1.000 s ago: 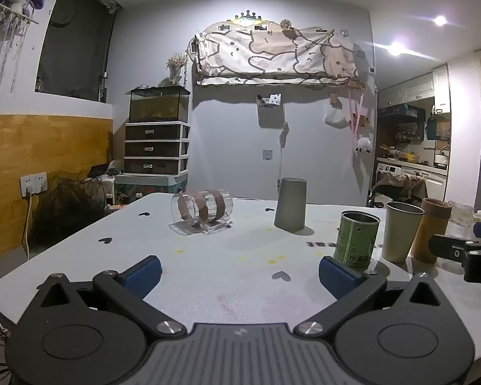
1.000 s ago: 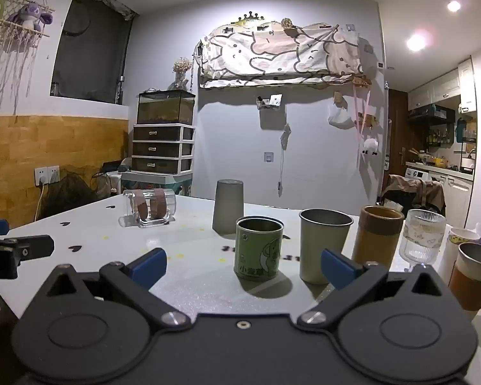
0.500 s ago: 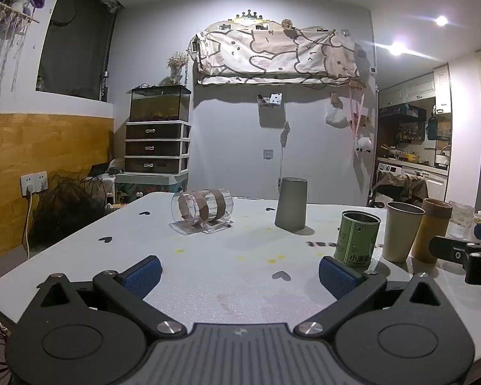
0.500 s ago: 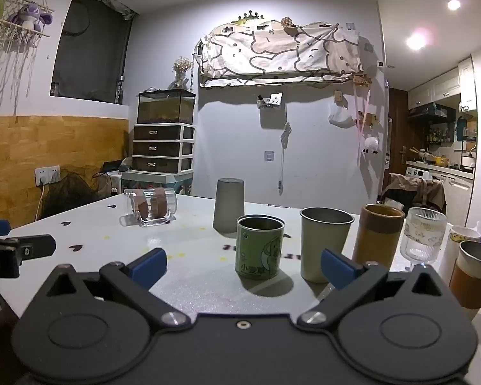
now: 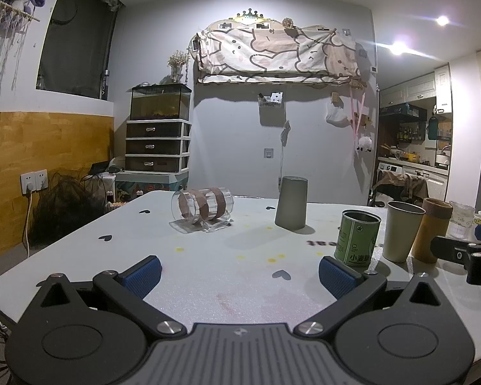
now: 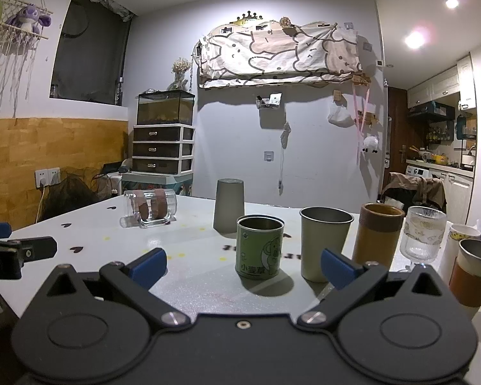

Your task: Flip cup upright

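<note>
Hovering wide open and empty, left gripper and right gripper, facing upside-down grey cup at twelve o'clock, awaiting flipping.

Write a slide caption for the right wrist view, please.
Open right claw faces an upside-down grey cup behind a green tin on the white table.

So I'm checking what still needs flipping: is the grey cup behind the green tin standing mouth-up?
No, the grey cup stands mouth-down on the table, closed base on top, behind the green tin.
</note>
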A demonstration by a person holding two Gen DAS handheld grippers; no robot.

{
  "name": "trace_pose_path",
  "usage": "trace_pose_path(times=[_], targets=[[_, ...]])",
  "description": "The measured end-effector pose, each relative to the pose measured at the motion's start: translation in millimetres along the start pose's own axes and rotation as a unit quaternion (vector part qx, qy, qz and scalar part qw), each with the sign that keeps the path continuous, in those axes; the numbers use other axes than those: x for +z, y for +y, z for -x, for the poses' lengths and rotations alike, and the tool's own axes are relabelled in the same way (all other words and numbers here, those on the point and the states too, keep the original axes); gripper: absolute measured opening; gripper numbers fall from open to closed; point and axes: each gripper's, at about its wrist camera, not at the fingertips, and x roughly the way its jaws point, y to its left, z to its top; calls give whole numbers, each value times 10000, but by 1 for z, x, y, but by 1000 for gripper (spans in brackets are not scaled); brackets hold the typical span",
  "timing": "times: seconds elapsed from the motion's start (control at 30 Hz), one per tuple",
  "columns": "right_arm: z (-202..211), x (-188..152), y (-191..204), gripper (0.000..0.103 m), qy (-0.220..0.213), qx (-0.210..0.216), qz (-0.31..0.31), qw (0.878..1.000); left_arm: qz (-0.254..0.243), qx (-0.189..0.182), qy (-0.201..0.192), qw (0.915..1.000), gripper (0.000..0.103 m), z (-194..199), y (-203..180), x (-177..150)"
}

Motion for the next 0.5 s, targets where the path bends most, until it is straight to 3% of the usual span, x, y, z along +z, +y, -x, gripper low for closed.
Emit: trace_pose_path(times=[0.5], targets=[[1,1,1,103,1,7,-8,10000,7,-6,6,10000,103,0,0,0]])
